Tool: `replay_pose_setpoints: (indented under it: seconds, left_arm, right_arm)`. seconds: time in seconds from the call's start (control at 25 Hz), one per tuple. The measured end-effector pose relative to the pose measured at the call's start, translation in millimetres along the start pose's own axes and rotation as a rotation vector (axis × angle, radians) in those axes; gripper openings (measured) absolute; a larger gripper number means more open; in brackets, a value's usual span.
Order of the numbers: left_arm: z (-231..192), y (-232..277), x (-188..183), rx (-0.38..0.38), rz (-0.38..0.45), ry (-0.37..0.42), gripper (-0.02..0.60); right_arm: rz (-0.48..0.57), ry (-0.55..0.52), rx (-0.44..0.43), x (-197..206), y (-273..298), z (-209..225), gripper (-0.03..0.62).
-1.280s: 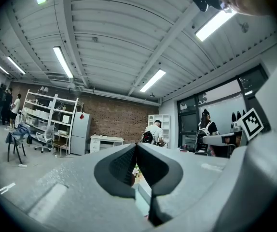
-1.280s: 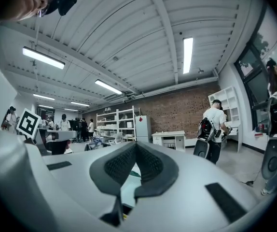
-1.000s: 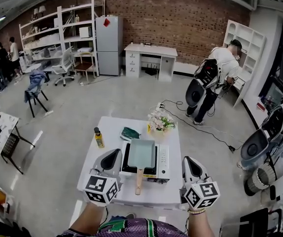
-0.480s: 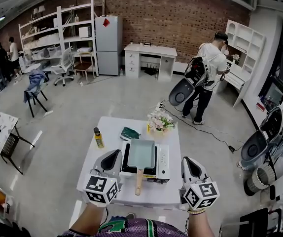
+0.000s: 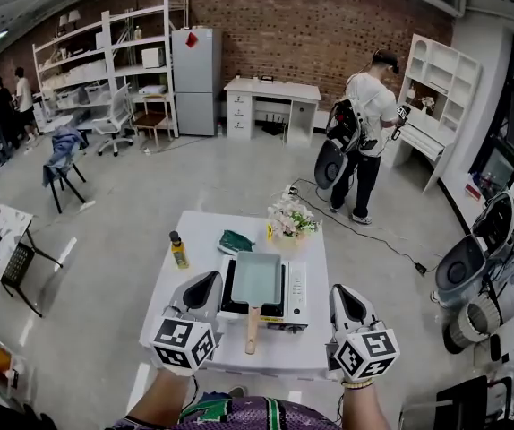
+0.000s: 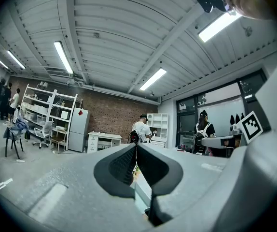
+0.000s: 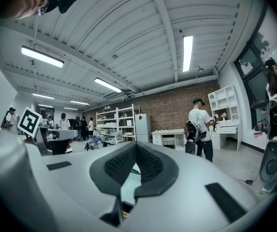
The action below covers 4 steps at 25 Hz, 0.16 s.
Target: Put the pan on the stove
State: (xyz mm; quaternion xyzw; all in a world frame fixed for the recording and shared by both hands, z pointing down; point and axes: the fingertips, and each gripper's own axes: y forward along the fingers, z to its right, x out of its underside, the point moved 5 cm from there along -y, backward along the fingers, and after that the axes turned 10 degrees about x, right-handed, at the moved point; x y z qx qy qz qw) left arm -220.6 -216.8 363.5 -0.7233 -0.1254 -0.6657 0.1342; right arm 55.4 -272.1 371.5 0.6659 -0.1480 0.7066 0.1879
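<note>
A rectangular light-teal pan (image 5: 258,278) with a wooden handle (image 5: 252,329) rests on the white portable stove (image 5: 295,294) on the white table (image 5: 205,231). The handle points toward me. My left gripper (image 5: 205,282) is shut and empty, just left of the stove. At the stove's right side my right gripper (image 5: 343,295) is also shut with nothing in it. In both gripper views the jaws meet at their tips, left gripper (image 6: 135,146) and right gripper (image 7: 135,147), and a strip of the teal pan (image 7: 130,186) shows below them.
On the table's far part stand a yellow bottle (image 5: 179,251), a dark green cloth (image 5: 235,241) and a bunch of flowers (image 5: 290,219). A person (image 5: 361,124) with gear stands behind the table at the right. Shelves, a fridge and desks line the brick wall.
Both grippers and the pan have stayed in place. The person in the background has straightened up and stepped to the left.
</note>
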Motion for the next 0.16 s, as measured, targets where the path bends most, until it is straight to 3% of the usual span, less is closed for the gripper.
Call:
replay_pose_setpoints:
  seconds: [0.16]
  left_arm:
    - [3.0,2.6,2.5,-0.001,-0.001,0.008,0.02]
  right_arm:
    - [0.001,0.003,-0.001,2.6,-0.5,3.9,0.0]
